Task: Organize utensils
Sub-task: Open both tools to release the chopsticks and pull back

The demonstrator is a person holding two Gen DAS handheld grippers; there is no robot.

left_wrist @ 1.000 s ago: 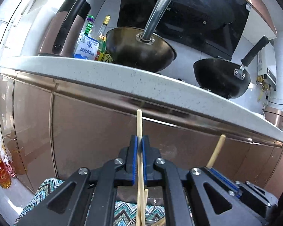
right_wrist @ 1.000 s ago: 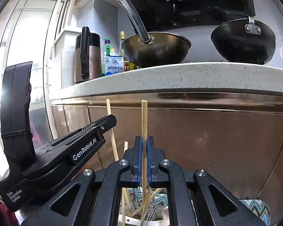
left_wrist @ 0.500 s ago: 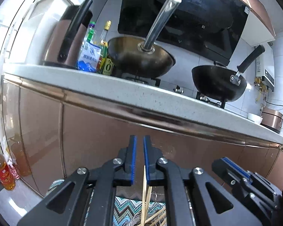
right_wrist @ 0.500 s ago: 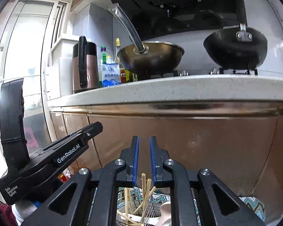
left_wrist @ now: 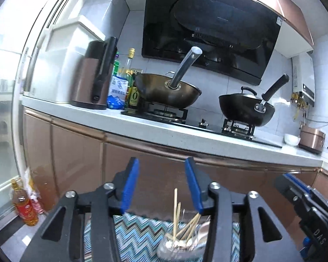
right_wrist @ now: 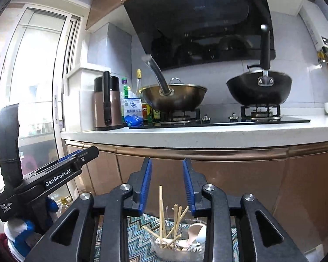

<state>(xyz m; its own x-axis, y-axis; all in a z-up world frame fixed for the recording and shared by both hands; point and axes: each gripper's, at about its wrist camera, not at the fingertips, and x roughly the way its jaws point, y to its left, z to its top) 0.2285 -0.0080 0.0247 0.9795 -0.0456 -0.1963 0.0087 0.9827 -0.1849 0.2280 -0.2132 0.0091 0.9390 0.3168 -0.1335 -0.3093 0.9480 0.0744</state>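
Several wooden chopsticks (left_wrist: 175, 214) stand in a clear holder (left_wrist: 174, 247) on a zigzag-patterned mat (left_wrist: 137, 235). The same chopsticks (right_wrist: 161, 211) and a white spoon (right_wrist: 196, 233) show in the holder (right_wrist: 177, 249) in the right wrist view. My left gripper (left_wrist: 161, 183) is open and empty above the holder. My right gripper (right_wrist: 167, 183) is open and empty above it too. The left gripper's body (right_wrist: 54, 174) shows at the left of the right wrist view, and the right gripper's body (left_wrist: 305, 205) shows at the lower right of the left wrist view.
A white counter edge (right_wrist: 185, 137) runs across ahead, over brown cabinet doors (right_wrist: 229, 181). On it stand a steel wok (left_wrist: 168, 91), a black wok (left_wrist: 246, 109), a brown kettle (left_wrist: 94, 76) and bottles (left_wrist: 131, 80). Oil bottles (left_wrist: 24, 205) stand on the floor at left.
Both grippers were shut on a chopstick each, then opened and rose; the chopsticks dropped into the holder. The counter top and stove have come into view.
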